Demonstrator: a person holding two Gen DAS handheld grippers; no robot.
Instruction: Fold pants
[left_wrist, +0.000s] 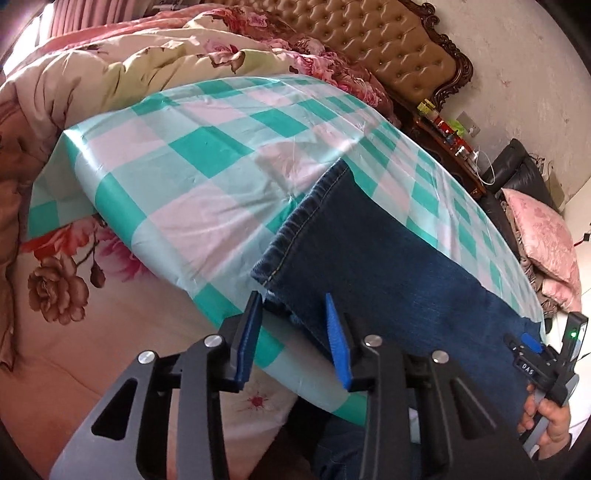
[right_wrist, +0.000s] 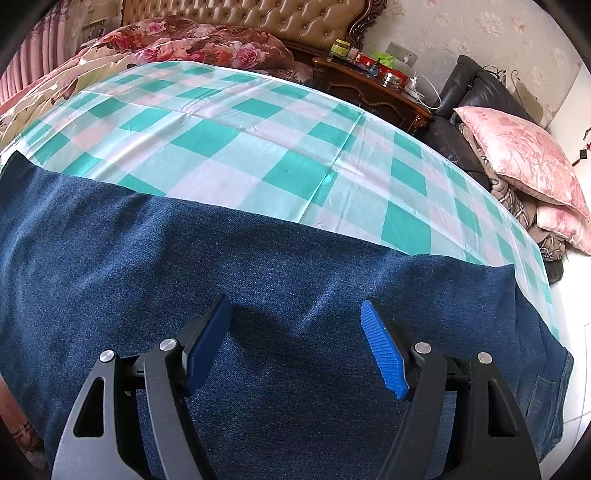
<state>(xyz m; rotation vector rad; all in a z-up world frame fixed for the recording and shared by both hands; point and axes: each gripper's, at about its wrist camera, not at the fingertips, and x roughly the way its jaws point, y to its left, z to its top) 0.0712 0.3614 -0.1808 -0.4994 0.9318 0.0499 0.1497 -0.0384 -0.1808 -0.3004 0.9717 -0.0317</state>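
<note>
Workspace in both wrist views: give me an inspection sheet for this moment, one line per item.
Surface: checked cloth spread flat over a bed, floral quilt heaped behind.
Job's things: jeans laid along the near edge; hem at the left end.
Clutter: nothing seen on the cloth.
Grippers: left gripper partly closed around the hem corner, pads not visibly pressing; right gripper open over the denim.
Cables: white cable by the nightstand.
Surroundings: tufted headboard, dark sofa with pink pillow.
</note>
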